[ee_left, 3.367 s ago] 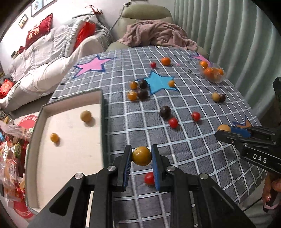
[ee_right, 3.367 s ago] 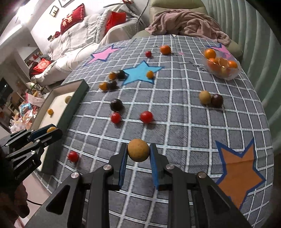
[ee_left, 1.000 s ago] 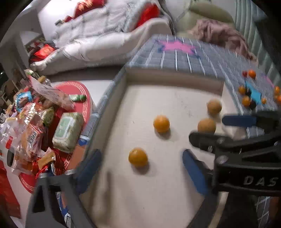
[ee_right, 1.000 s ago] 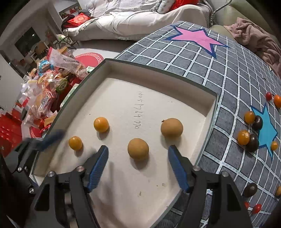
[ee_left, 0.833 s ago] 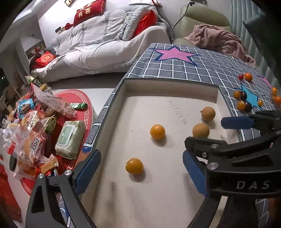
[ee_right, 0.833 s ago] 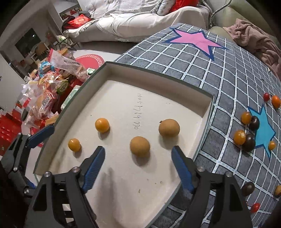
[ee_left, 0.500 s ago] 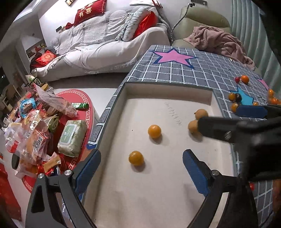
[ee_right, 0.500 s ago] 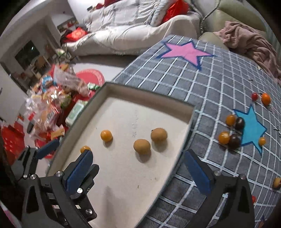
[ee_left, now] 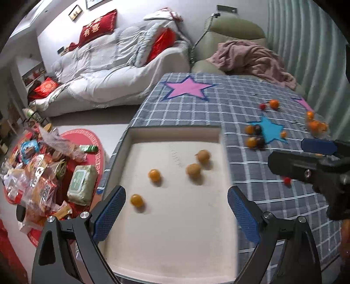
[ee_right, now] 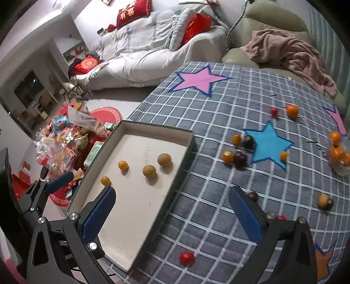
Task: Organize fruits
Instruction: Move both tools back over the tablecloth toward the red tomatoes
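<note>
Resting in the tray at the bench's left: four fruits. Both hand-held grippers, left and right, gape wide, empty. Many scattered fruits remain far right, unsorted.

The red cushion on the sofa bears two gold Chinese characters, "有喜"; nothing else reads clearly.

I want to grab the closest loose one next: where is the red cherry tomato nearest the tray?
In the right wrist view the red cherry tomato lies on the checked tablecloth at the bottom, just right of the tray near corner.
</note>
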A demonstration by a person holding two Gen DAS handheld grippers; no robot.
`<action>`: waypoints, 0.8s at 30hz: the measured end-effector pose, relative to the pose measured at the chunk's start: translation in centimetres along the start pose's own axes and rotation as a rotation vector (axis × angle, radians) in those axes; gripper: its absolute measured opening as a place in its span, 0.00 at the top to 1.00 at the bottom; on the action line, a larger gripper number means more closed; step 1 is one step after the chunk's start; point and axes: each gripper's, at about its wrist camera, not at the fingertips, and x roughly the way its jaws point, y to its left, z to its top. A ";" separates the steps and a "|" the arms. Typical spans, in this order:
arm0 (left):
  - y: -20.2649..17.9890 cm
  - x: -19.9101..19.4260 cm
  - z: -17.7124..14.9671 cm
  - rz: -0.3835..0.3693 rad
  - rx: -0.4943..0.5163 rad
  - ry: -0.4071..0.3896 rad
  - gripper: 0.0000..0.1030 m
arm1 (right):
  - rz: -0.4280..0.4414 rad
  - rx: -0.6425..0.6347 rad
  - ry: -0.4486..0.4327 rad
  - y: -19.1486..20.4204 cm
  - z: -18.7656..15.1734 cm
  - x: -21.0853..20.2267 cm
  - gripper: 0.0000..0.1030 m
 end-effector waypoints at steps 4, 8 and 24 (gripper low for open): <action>-2.2 -1.9 0.9 -0.038 0.032 -0.023 0.08 | -0.011 0.015 -0.029 -1.9 -0.7 -2.7 0.00; -4.5 -4.0 1.9 -0.067 0.064 -0.058 0.08 | -0.045 0.044 -0.066 -4.4 -1.1 -5.4 0.00; -14.9 -3.5 2.3 -0.142 0.205 -0.041 0.08 | -0.252 0.189 -0.129 -16.9 -5.1 -11.4 0.00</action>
